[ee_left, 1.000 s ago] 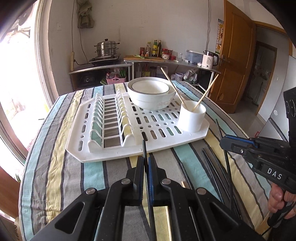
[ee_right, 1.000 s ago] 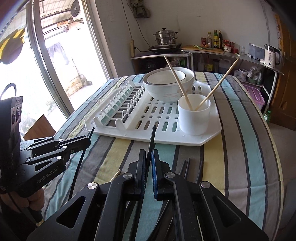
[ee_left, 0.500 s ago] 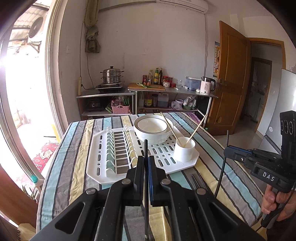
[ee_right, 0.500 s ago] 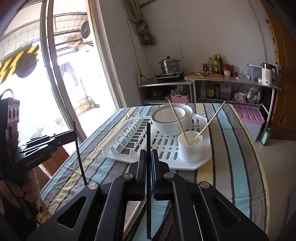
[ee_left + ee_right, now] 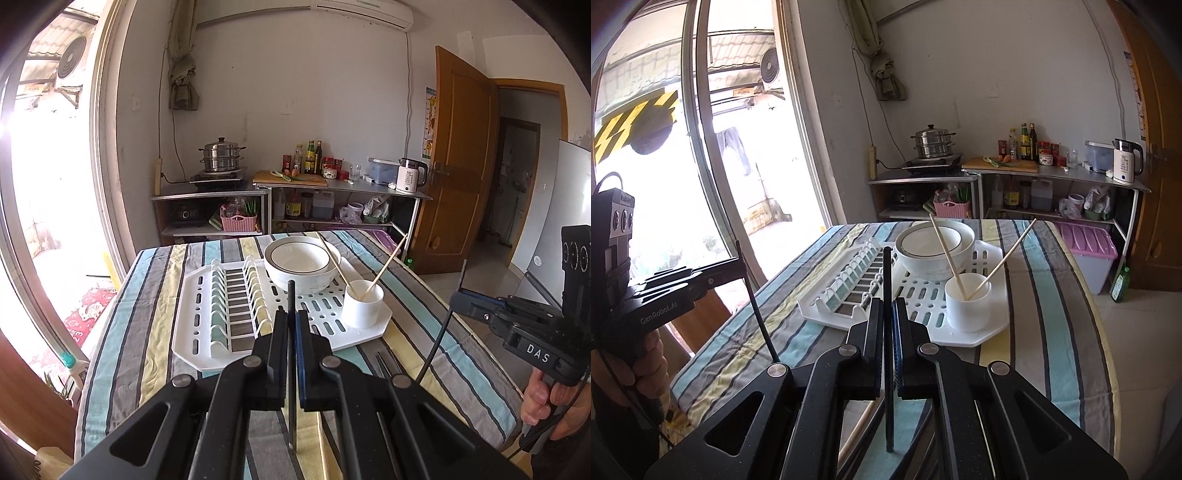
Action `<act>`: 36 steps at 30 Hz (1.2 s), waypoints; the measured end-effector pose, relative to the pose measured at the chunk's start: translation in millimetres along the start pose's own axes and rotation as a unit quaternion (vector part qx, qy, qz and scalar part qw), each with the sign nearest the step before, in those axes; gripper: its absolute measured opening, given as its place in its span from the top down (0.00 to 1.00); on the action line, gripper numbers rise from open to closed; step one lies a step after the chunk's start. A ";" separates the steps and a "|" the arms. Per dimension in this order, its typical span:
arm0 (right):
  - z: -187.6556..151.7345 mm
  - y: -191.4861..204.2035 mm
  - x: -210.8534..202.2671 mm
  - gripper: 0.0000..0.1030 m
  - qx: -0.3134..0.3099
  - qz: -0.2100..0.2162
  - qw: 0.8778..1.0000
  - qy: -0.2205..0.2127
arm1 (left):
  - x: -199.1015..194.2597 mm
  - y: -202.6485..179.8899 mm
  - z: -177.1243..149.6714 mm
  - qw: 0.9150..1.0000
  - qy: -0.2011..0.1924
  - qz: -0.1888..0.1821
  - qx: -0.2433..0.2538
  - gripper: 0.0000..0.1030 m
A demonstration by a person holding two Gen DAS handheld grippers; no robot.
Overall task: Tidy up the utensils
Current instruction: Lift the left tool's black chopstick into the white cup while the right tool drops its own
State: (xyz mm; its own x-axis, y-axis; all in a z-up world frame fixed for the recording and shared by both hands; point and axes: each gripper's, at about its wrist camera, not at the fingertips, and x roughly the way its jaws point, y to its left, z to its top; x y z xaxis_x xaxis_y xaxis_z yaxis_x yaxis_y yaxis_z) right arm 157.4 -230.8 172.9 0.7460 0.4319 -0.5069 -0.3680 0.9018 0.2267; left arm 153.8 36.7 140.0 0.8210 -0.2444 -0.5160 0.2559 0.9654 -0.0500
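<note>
The left claw is clamped on a black chopstick held upright, its tip above the fingers and its lower end hanging over the striped worktop. The right claw likewise grips a second black chopstick, upright. Ahead of both claws sits the white rack, carrying a bowl and a cup with two pale chopsticks. More dark utensils, probably chopsticks, lie below the claws.

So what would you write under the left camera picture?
Left gripper jaws pinch a black chopstick upright, facing the white cup on the drying rack.
</note>
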 end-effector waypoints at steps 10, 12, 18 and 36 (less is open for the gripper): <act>34.4 -17.9 -8.8 0.95 -0.010 -0.022 0.999 -0.036 | 19.5 -14.4 38.8 1.000 -0.002 -0.018 0.011 0.97; 43.1 -23.8 -7.5 0.95 -0.010 -0.028 0.999 -0.041 | 27.5 -20.3 48.7 1.000 0.000 -0.024 0.016 0.97; 70.5 -41.7 -4.9 0.95 -0.005 -0.041 0.997 -0.060 | 48.7 -40.6 80.9 0.999 0.001 -0.043 0.024 0.97; 119.4 -75.6 25.2 0.95 0.015 -0.053 0.994 -0.091 | 115.2 -78.9 157.7 0.996 -0.003 -0.083 0.027 0.97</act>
State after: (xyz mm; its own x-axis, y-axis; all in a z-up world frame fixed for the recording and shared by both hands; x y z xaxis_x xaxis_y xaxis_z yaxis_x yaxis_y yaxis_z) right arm 270.3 -286.0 242.2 0.8688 0.3286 -0.3705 -0.2677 0.9410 0.2068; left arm 308.7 -82.0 219.4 0.7682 -0.4019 -0.4983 0.4156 0.9051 -0.0893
